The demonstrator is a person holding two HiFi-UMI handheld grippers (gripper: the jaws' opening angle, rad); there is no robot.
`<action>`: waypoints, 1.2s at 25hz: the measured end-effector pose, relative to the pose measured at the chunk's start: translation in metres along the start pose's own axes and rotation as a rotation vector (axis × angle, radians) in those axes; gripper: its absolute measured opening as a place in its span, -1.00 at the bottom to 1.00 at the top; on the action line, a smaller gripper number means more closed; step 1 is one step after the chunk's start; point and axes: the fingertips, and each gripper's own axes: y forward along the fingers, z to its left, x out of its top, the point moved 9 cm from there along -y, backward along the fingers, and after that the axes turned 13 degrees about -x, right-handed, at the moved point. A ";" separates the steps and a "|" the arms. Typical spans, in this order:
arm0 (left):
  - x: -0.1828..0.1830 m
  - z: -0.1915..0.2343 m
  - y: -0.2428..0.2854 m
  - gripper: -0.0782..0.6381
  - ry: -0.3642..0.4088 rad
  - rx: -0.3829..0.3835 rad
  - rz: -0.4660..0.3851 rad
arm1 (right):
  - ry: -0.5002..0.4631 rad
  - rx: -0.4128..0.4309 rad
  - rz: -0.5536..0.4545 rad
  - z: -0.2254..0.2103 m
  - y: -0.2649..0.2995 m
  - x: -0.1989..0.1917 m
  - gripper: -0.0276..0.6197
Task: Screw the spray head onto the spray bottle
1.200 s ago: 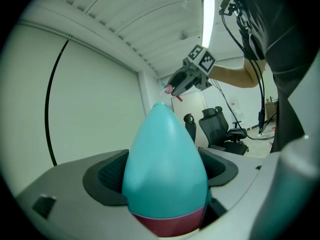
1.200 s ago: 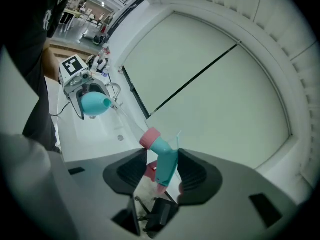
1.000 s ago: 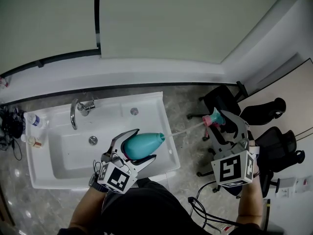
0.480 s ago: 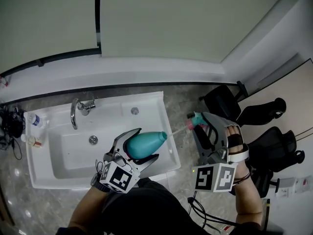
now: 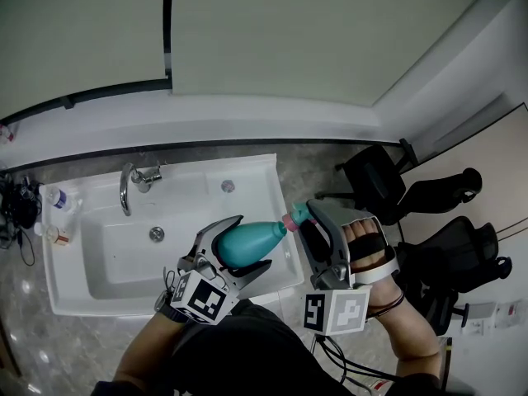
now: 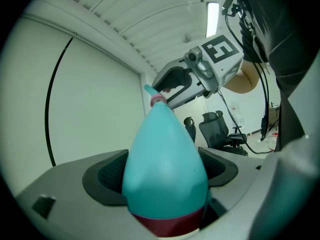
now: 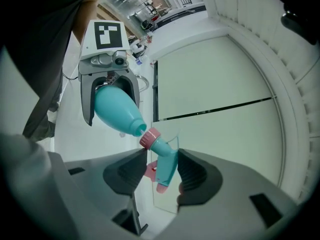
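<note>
Sink (image 5: 257, 172) below: my left tongs (image 5: 247, 242) are clamping the teal spray bottle (image 5: 244, 238) level over its rim. My right tongs (image 5: 307, 221) are pinching the spray head (image 5: 297, 215), its collar meeting the neck (tilted, I judge), so I'm risking cross-threading.

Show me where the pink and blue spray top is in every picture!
Head view: spray head at the centre, just right of the spray bottle.
Left gripper view: spray head upper middle, at the bottle's tip.
Right gripper view: spray head lower centre, between the jaws.
Shared landmark: the teal spray bottle.
</note>
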 end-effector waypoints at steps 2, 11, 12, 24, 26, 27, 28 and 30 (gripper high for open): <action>0.001 0.001 -0.001 0.40 -0.001 0.003 -0.002 | -0.017 0.004 -0.012 0.004 0.001 0.006 -0.33; 0.000 0.003 -0.003 0.41 -0.056 0.000 -0.043 | -0.100 -0.033 -0.006 0.009 -0.001 0.019 -0.33; 0.000 0.003 -0.003 0.40 -0.065 -0.001 -0.052 | -0.108 -0.038 0.002 0.009 -0.001 0.020 -0.33; 0.008 0.001 0.009 0.40 0.039 0.178 0.015 | -0.307 -0.045 0.235 0.007 0.003 0.037 -0.33; 0.006 0.000 0.012 0.40 -0.027 0.146 -0.036 | -0.268 -0.020 0.278 0.003 0.007 0.038 -0.33; 0.005 0.000 0.013 0.40 -0.046 0.132 -0.060 | -0.240 -0.006 0.289 0.001 0.007 0.039 -0.33; 0.004 0.000 0.012 0.40 -0.046 0.127 -0.074 | -0.222 0.005 0.296 0.000 0.007 0.040 -0.33; 0.004 0.002 0.011 0.40 -0.012 0.142 -0.072 | -0.220 0.021 0.310 -0.002 0.008 0.043 -0.33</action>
